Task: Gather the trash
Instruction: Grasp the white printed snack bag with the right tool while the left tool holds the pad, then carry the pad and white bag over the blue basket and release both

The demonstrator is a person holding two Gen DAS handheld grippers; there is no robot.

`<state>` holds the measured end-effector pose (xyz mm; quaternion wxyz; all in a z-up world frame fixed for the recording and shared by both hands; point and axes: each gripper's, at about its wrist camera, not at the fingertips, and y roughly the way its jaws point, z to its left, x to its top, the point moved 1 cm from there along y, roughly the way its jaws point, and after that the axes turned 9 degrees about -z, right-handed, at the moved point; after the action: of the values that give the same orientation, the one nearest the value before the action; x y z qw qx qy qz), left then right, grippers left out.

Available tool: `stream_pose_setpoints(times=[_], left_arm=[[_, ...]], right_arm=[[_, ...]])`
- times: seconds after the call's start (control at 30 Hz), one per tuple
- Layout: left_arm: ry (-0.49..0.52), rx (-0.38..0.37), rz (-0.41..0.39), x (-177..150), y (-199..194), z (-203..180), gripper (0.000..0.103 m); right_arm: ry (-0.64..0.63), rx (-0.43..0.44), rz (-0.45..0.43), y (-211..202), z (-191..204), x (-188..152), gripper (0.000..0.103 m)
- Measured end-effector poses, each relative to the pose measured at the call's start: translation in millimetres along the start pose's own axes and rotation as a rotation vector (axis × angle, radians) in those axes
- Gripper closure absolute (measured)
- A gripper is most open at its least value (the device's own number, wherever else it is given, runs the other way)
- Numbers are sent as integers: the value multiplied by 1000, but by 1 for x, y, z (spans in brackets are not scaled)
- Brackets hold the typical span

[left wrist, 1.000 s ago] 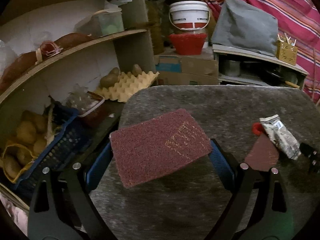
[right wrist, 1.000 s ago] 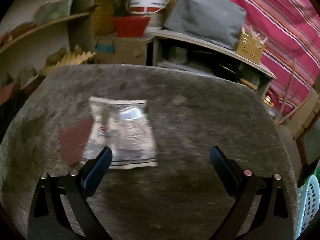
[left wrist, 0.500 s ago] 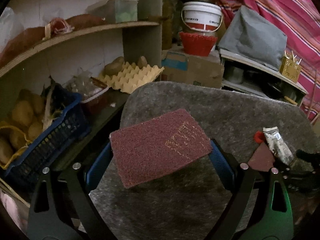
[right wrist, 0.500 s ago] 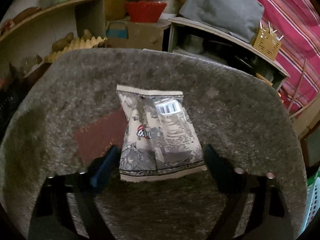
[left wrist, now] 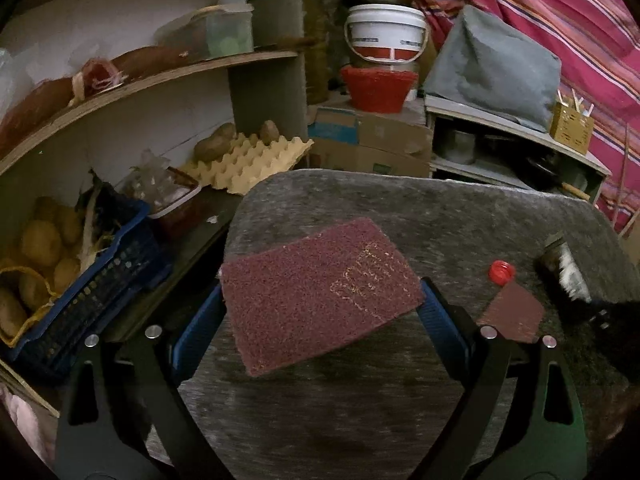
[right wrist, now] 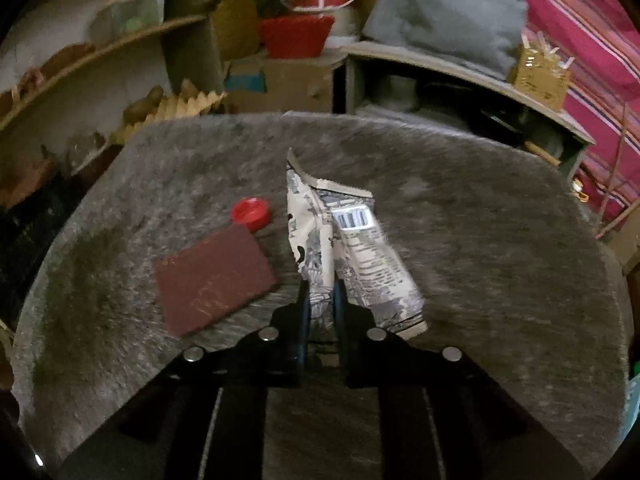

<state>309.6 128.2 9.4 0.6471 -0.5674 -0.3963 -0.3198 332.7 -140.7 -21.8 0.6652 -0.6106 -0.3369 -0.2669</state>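
Our right hand-held gripper [right wrist: 320, 300] has snapped together since a second ago, pinching the crumpled wrapper [right wrist: 348, 248] on the worktop [right wrist: 500, 240], while our left hand-held gripper [left wrist: 320, 312] grips the maroon scouring pad [left wrist: 316, 292].

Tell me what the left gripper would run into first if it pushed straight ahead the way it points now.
Nothing new right away: the left gripper already has the large maroon scouring pad between its fingers. Beyond the pad, its downward-slanting line probably ends on the grey furry surface. Depth is hard to judge here.
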Motion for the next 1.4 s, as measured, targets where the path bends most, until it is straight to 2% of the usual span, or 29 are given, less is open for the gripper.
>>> stream_pose_setpoints(times=[0.17, 0.4, 0.83, 1.13, 1.4], left_arm=[[21, -15, -31, 3, -9, -31, 12], [29, -93, -97, 6, -33, -92, 12], [166, -244, -148, -16, -76, -227, 12], [229, -355, -147, -30, -106, -303, 12], [285, -480, -162, -45, -150, -389, 12]], right_arm=[[19, -23, -59, -36, -39, 3, 95], [84, -76, -121, -87, -106, -7, 96], [293, -243, -210, -187, -258, -66, 96], [319, -398, -160, -218, -331, -114, 96], [389, -393, -124, -231, -378, -147, 96]])
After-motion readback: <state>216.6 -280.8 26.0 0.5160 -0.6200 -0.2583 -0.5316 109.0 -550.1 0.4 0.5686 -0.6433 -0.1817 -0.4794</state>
